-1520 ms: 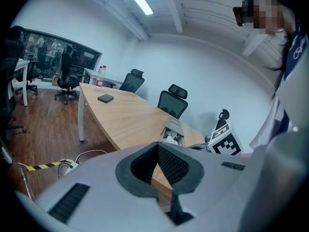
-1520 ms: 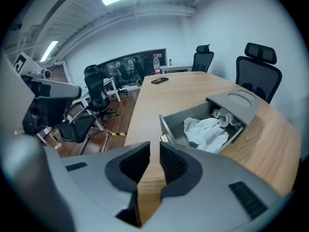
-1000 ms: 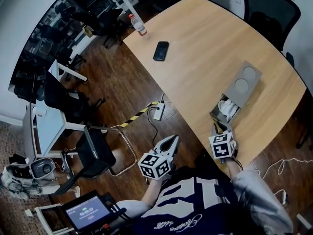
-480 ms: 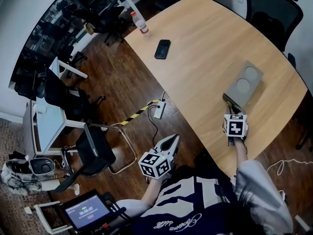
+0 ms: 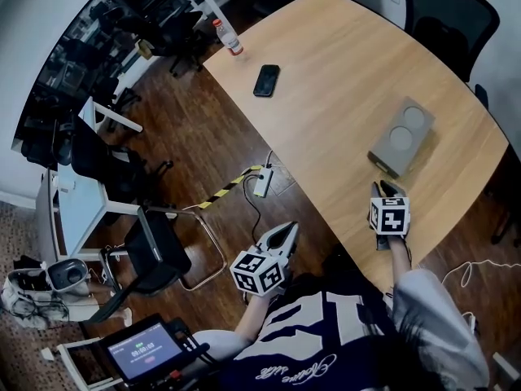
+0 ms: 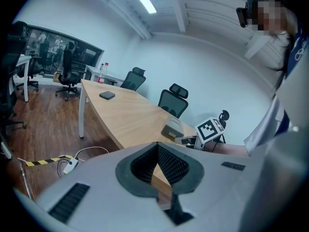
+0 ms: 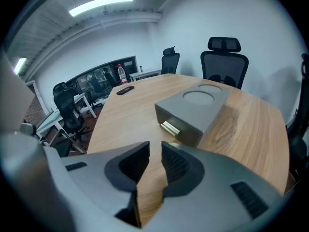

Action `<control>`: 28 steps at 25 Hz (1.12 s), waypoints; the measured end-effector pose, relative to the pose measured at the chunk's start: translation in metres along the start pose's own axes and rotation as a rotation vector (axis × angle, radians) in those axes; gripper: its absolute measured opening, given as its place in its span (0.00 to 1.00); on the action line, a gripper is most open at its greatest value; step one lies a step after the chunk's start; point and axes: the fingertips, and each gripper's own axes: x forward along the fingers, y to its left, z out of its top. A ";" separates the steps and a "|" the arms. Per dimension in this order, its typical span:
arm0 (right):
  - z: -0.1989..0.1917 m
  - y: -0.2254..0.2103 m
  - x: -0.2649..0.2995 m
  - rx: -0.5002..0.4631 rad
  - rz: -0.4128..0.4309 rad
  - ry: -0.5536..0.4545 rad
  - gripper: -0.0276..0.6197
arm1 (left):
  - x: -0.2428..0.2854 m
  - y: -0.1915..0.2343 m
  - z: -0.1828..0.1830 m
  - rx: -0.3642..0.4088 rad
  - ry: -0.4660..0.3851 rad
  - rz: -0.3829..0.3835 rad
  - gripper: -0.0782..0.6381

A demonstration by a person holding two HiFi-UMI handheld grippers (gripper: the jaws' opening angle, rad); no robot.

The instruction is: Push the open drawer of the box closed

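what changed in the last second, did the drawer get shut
Yes. The drawer of the box, open a second ago with something white inside, was pushed flush by the right gripper. That gripper then drew back toward the person and now sits clear of the box, jaws slightly apart and empty. The left gripper, the phone and the bottle stayed put.

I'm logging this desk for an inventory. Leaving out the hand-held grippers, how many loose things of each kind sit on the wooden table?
Grey box: 1
Phone: 1
Bottle: 1
Total: 3
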 end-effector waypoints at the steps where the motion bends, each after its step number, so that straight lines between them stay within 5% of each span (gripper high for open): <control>1: -0.006 0.005 -0.004 0.018 0.017 0.000 0.14 | 0.000 -0.001 0.000 0.001 0.000 -0.005 0.11; 11: -0.041 0.037 -0.057 0.295 0.147 -0.024 0.14 | -0.026 -0.016 -0.007 0.019 -0.024 -0.056 0.11; 19: -0.054 0.078 -0.111 0.344 0.211 -0.106 0.13 | -0.069 -0.030 -0.030 0.026 -0.048 -0.095 0.11; 28: -0.114 0.141 -0.168 0.320 0.226 -0.092 0.04 | -0.135 -0.043 -0.084 -0.014 -0.062 -0.138 0.11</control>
